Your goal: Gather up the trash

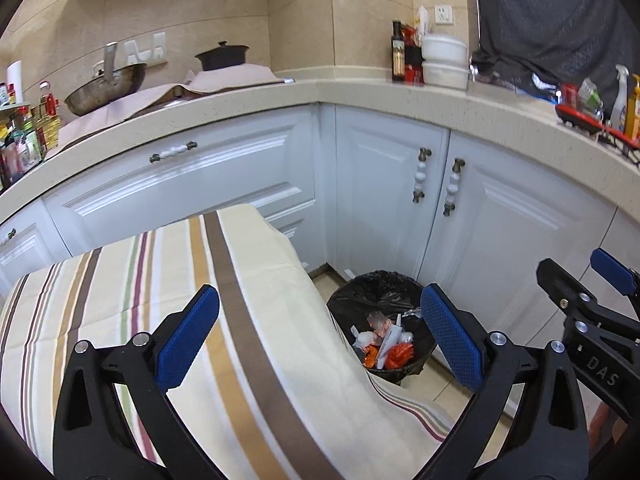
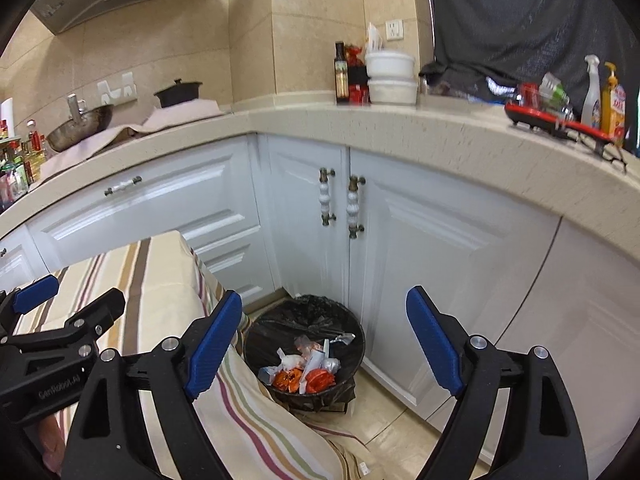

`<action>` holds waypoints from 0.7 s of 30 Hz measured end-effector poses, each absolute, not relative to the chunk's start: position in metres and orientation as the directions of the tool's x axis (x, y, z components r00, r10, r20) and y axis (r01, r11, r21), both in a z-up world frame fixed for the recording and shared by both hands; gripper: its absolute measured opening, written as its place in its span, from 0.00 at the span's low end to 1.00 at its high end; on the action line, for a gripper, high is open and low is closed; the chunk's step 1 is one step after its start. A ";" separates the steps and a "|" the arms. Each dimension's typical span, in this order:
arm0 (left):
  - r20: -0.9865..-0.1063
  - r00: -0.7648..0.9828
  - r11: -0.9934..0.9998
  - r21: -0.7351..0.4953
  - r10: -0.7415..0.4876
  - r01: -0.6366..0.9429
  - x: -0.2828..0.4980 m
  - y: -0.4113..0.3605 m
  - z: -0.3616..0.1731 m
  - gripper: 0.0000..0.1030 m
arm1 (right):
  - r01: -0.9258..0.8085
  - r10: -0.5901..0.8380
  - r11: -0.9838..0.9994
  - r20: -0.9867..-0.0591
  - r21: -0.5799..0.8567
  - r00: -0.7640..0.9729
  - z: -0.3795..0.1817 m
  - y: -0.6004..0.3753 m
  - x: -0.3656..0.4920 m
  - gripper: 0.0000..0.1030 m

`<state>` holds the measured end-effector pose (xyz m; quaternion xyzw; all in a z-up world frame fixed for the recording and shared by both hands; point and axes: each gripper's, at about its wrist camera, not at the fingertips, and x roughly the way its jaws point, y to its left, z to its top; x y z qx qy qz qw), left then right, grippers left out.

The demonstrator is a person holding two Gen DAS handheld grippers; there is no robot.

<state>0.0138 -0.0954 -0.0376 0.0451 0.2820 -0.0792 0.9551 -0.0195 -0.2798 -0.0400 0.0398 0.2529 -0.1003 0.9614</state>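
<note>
- The left hand-held gripper [image 1: 320, 334] stands wide open with nothing between its blue pads; it hangs over the near right edge of the striped cloth [image 1: 132, 280].
- The right hand-held gripper [image 2: 324, 338] is also spread wide and empty, just right of the left one, above the bin [image 2: 276, 324].
- The bin, lined with a black bag, stands on the floor [image 2: 384, 420] in the corner of the white cabinets [image 2: 420, 248], touching the hanging cloth on its left.
- The trash [image 2: 304, 368], white, clear and orange wrappers, lies inside the bin at the bottom.
- On the far tabletop [image 1: 360, 94]: a wok [image 1: 106, 88] and a dark pot [image 1: 222, 56] at left, a bottle [image 1: 397, 52] and stacked white tubs [image 1: 444, 62] in the middle, a red tray [image 2: 560, 120] with spray bottles at right.
</note>
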 end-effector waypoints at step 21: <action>-0.454 0.877 0.985 -0.014 -0.159 0.171 -0.022 -0.066 0.004 0.95 | 0.220 -0.213 0.975 -0.383 -0.024 0.899 0.008 -0.260 -0.072 0.81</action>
